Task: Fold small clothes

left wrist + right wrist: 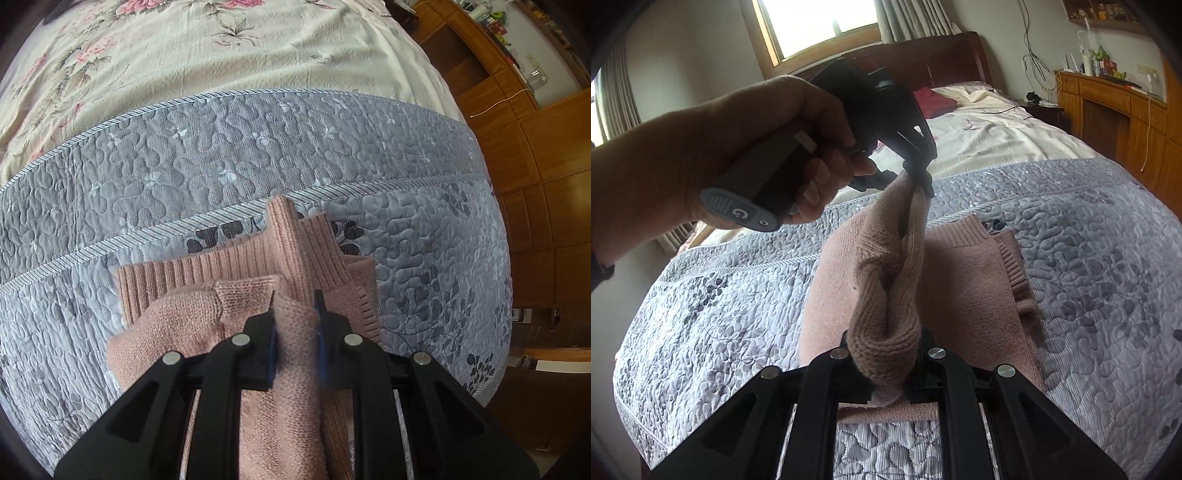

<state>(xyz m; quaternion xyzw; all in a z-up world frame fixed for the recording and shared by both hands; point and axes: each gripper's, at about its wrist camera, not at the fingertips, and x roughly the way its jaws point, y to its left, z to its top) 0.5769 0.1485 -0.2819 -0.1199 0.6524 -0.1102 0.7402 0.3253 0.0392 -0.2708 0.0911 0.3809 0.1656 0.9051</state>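
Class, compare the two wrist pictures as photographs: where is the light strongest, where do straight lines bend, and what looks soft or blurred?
Left wrist view: even daylight, no glare; the quilt piping bows into arcs from fisheye distortion; the sweater knit is sharp. Right wrist view: the window is blown out white; the hand and left gripper look dim and slightly soft against it; corners darken.

Pink sweater pinched on the bed

The left gripper (295,306) squeezes a thick fold of the pink knit sweater (207,306) between its black fingers (334,325). The rest of the sweater lies on the grey quilt (221,155). A flowery sheet (166,48) is at 12 o'clock, a wooden cabinet (524,155) at 2 o'clock.
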